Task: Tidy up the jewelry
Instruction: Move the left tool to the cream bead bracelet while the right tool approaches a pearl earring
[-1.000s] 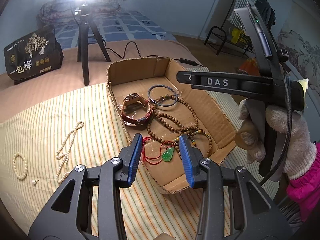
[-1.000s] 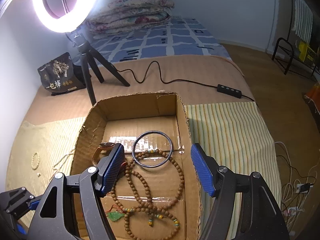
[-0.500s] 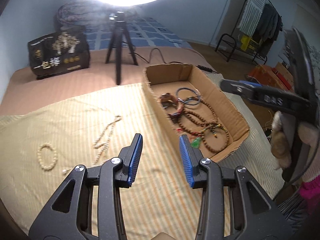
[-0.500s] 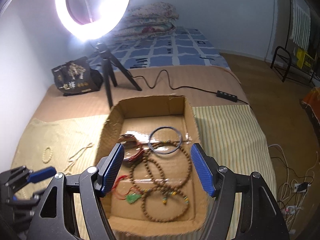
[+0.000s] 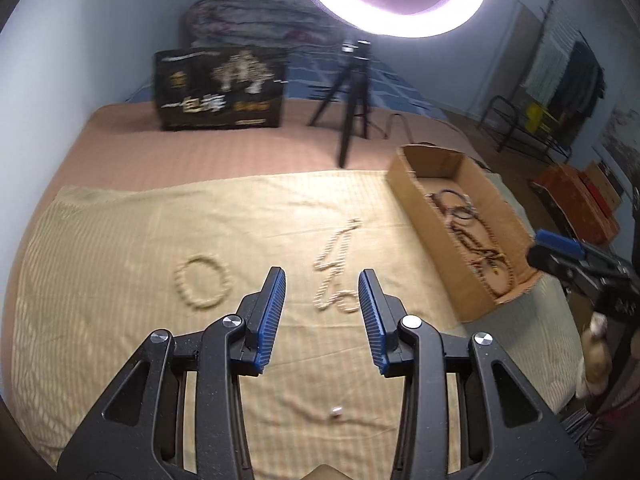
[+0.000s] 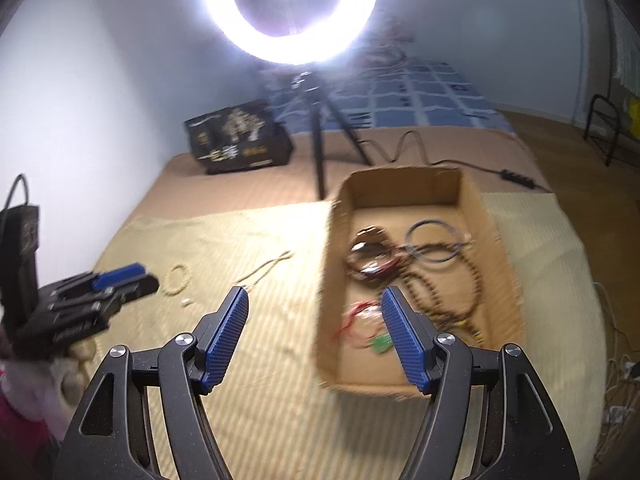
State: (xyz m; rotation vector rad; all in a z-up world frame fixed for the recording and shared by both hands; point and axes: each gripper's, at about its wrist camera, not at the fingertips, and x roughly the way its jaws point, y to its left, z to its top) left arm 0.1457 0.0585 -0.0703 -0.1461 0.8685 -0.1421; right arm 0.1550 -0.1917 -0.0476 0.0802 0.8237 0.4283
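Now both grippers are empty, jaws apart. The left gripper [image 5: 322, 312] hangs over the pearl necklace [image 5: 334, 276] on the striped cloth [image 5: 120, 240], left of the box [image 5: 424, 216]. Better to lower slowly and pinch one strand (beads slip easily).

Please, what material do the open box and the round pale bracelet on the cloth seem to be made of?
The box looks like plain brown cardboard, matte, with rough torn edges along its walls. The bracelet is a ring of small cream beads, perhaps pearl or imitation pearl; the picture is too blurred to tell which.
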